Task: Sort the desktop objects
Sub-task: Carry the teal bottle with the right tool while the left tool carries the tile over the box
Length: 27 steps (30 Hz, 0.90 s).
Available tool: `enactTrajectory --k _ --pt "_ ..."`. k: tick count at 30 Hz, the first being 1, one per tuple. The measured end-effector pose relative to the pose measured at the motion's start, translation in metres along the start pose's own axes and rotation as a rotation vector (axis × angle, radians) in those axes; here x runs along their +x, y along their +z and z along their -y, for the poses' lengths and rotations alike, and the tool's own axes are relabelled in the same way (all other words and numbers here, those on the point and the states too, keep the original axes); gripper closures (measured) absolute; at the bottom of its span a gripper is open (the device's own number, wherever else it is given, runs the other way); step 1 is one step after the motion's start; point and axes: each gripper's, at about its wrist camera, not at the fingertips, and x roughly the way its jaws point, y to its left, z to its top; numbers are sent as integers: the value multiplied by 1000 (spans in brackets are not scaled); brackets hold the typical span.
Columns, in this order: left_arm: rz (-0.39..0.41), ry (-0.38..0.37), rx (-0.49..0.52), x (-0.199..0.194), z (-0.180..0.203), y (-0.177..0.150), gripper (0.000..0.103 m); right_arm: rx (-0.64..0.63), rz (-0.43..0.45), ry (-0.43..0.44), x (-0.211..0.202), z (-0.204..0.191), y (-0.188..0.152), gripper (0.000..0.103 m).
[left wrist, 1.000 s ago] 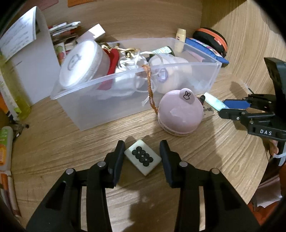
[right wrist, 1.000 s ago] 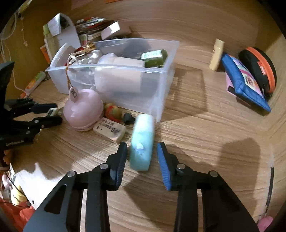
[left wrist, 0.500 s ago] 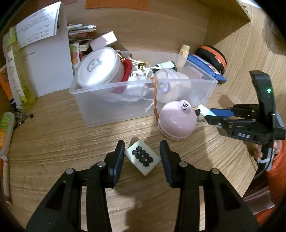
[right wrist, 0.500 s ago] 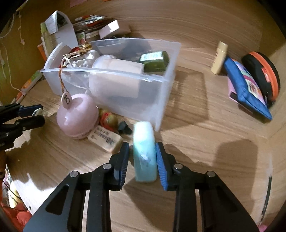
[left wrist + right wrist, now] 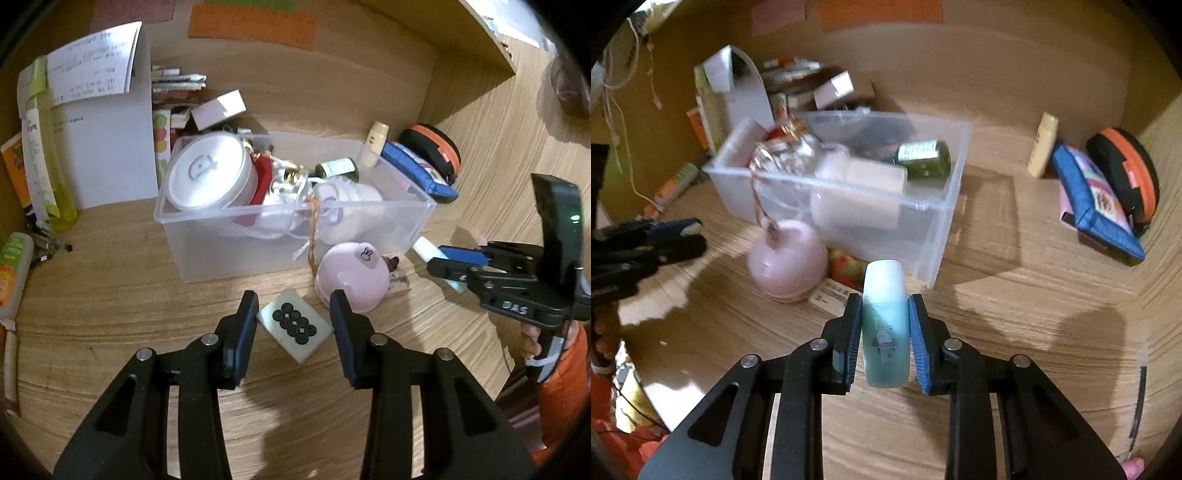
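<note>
Though both tools are loaded or about to be, the move ahead turns on how each thing lies to its jaws:

Right gripper: pressed onto a small teal-and-white plastic bottle, one blue pad on each flat side.
Bottle axis: runs forward along the fingers, white cap end pointing away toward the clear plastic storage bin; it seems lifted off the wooden desktop, though I cannot be sure.
Bottle to bin: the near right corner of the bin lies just beyond the cap and slightly higher, so the judged next move is forward and up over the rim.

Left gripper: jaws spread wide, pinching nothing.
White rectangular tile with black dots: flat on the desktop between the left fingers, touching neither as far as I can tell.
Tile axis: slanted across the gap, near corner toward the right finger, so a straight squeeze would likely catch corners and spin it.

Pink domed case with a rabbit tag: just beyond the right finger of the left gripper, against the bin's front wall.
Nearer hand: the left for the tile; the right, seen at the side in the left wrist view, for the bin's open right end.
</note>
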Motion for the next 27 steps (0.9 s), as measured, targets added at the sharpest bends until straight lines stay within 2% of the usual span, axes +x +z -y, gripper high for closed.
enactTrajectory --k 11,27 --pt "65 -20 -8 -20 7 11 64 -59 146 6 -55 -24 9 80" --pt "169 -25 -4 -37 13 57 64 -33 237 45 -65 -23 41 80"
